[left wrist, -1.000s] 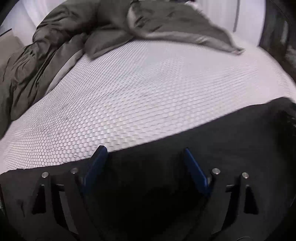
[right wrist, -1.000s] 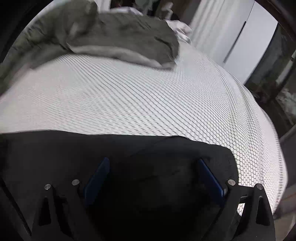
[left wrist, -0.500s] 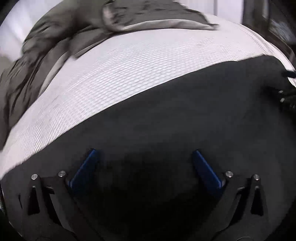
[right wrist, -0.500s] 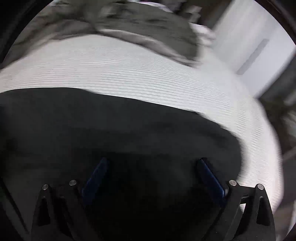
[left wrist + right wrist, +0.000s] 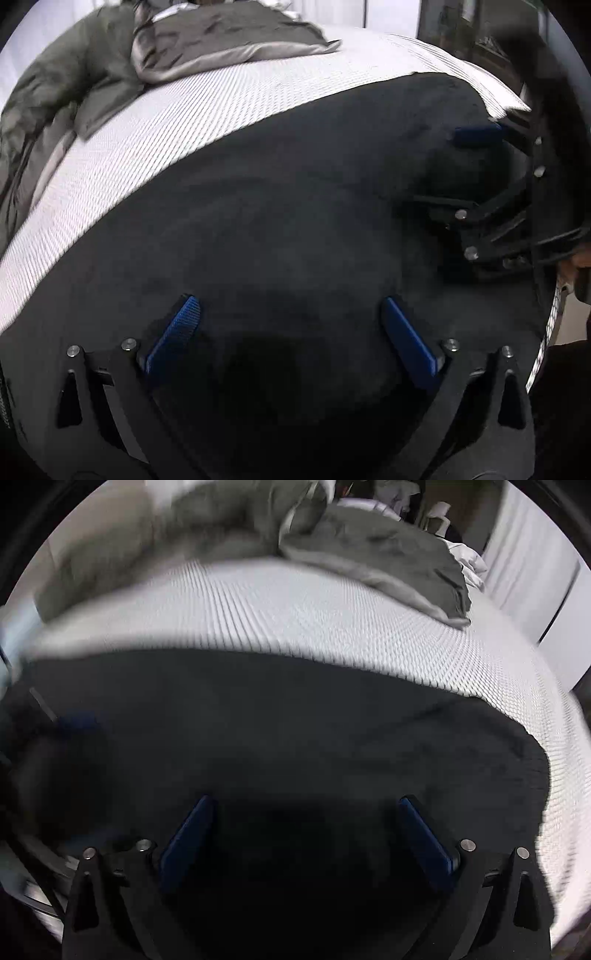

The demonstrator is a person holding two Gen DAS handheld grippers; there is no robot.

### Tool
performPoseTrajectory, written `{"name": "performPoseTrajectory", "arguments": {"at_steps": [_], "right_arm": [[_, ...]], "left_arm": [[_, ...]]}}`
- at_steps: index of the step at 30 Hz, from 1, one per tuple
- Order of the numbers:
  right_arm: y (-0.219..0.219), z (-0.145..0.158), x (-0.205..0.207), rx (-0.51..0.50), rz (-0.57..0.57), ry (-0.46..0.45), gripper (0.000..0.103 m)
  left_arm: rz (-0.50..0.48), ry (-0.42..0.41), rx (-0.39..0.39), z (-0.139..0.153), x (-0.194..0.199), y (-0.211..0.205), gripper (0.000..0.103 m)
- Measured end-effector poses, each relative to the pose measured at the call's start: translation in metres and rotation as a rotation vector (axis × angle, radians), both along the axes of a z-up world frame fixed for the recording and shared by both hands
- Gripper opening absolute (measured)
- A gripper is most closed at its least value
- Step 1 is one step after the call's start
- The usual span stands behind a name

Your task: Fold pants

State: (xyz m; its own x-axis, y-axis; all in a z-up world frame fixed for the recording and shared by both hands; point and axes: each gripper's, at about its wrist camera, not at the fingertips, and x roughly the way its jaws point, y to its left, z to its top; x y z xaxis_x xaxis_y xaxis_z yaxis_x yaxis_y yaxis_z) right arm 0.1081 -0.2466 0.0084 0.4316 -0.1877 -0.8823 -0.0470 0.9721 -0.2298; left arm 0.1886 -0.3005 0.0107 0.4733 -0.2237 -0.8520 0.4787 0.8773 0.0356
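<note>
Black pants (image 5: 295,221) lie under both open grippers (image 5: 290,314).

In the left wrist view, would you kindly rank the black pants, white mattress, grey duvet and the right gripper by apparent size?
Largest to smallest, as seen:
1. black pants, though nearness to the camera inflates them
2. white mattress
3. grey duvet; these two look close, and the pants hide much of the mattress
4. right gripper, partly cut off
</note>
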Motion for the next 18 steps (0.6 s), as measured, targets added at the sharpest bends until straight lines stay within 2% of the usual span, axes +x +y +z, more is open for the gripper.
{"name": "performPoseTrajectory", "arguments": {"at_steps": [1,2,4,7,8,10,11,13,15,17,18], "right_arm": [[-0.004,-0.006,-0.001,-0.046,-0.007,0.004,0.101],[-0.013,-0.002,-0.007,-0.035,-0.029,-0.015,0.101],[-0.038,0.004,-0.015,-0.084,-0.110,-0.040,0.099],[-0.091,0.011,-0.033,-0.137,-0.261,-0.070,0.102],[-0.108,0.010,-0.038,-0.131,-0.312,-0.074,0.102],[-0.137,0.013,-0.050,0.020,-0.382,-0.100,0.102],[-0.140,0.015,-0.053,0.050,-0.400,-0.107,0.102],[-0.134,0.026,-0.060,0.040,-0.405,-0.130,0.102],[-0.116,0.047,-0.064,0.017,-0.355,-0.183,0.102],[-0.087,0.060,-0.064,0.087,-0.267,-0.242,0.102],[-0.068,0.063,-0.066,0.123,-0.227,-0.250,0.102]], "left_arm": [[0.011,-0.004,0.004,0.001,0.001,0.010,0.103],[0.029,-0.022,0.028,0.001,0.000,0.021,0.103],[0.078,-0.059,0.096,-0.003,0.006,0.050,0.103],[0.144,-0.040,0.072,-0.005,0.006,0.098,0.103],[0.169,-0.040,0.071,-0.005,0.003,0.110,0.103],[0.200,-0.049,0.079,-0.002,-0.005,0.125,0.103],[0.226,-0.056,0.085,0.000,-0.007,0.131,0.103],[0.269,-0.086,0.094,0.010,-0.018,0.137,0.096],[0.256,-0.109,0.031,0.026,-0.035,0.126,0.096],[0.174,-0.116,-0.057,0.033,-0.046,0.102,0.096],[0.111,-0.111,-0.078,0.034,-0.052,0.084,0.097]]}}
